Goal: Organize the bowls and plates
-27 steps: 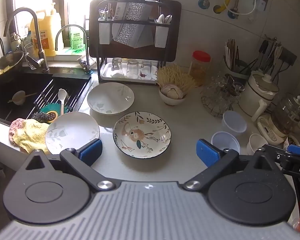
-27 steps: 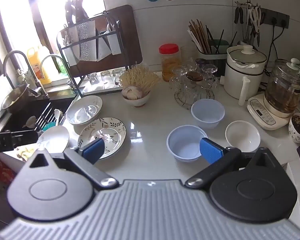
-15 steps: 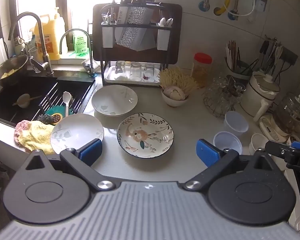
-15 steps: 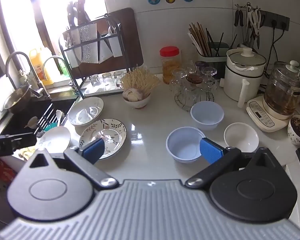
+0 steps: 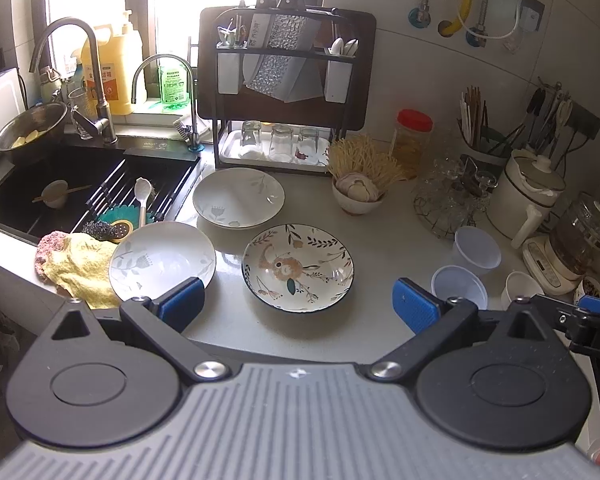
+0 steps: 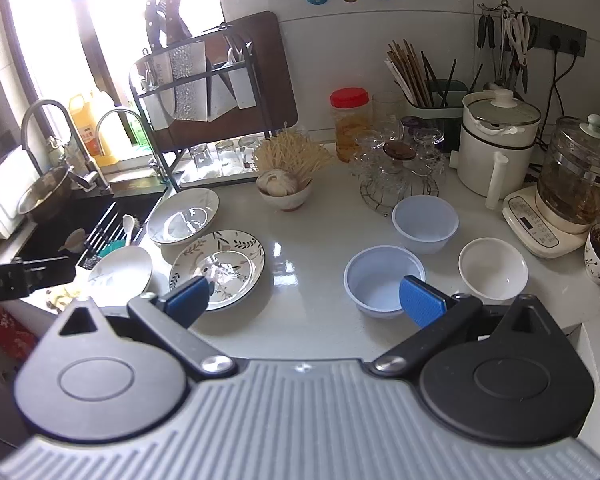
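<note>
Drifting slightly rightward since the earlier frame, both views show unchanged dishes. The left gripper (image 5: 296, 306) and right gripper (image 6: 306, 298) hold their blue-padded fingers spread wide, gripping nothing. Three glossy round ceramic plates sit near the desk's sink-side edge: a floral-patterned plate (image 5: 298, 267) and two white leaf-printed plates (image 5: 162, 260) (image 5: 238, 197). Two pale blue plastic bowls (image 6: 384, 278) (image 6: 425, 222) and a small white bowl (image 6: 493, 268), all empty, stand toward the desk's appliance side.
</note>
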